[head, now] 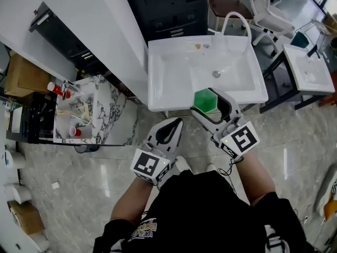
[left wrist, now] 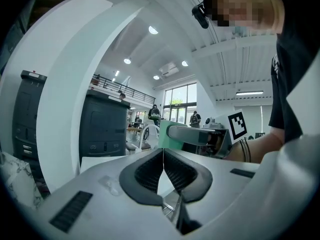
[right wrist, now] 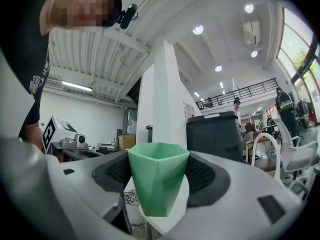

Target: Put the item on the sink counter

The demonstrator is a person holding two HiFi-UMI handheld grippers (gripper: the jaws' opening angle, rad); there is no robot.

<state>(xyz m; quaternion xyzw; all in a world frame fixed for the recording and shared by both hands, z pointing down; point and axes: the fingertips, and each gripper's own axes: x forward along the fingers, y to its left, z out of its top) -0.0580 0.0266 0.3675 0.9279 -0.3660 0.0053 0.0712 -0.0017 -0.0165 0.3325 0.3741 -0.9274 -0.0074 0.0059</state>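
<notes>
A green faceted cup [head: 207, 100] [right wrist: 157, 183] sits upright between the jaws of my right gripper [head: 211, 108] [right wrist: 158, 176], whose dark pads press on its two sides. It hangs over the front rim of the white sink [head: 158, 96], near the basin's front right. My left gripper [head: 167, 132] [left wrist: 163, 171] is lower and to the left, short of the sink's front edge, with its pads touching and nothing between them. In the left gripper view the cup [left wrist: 167, 135] shows as a pale green block behind the right gripper's jaw.
A curved white faucet [head: 236, 22] rises at the sink's back right; a drain [head: 216, 74] lies in the basin. A white wall panel [head: 100, 25] runs along the left, with a marble shelf [head: 108, 109] of red cups beside it. Another sink [head: 308, 70] stands at right.
</notes>
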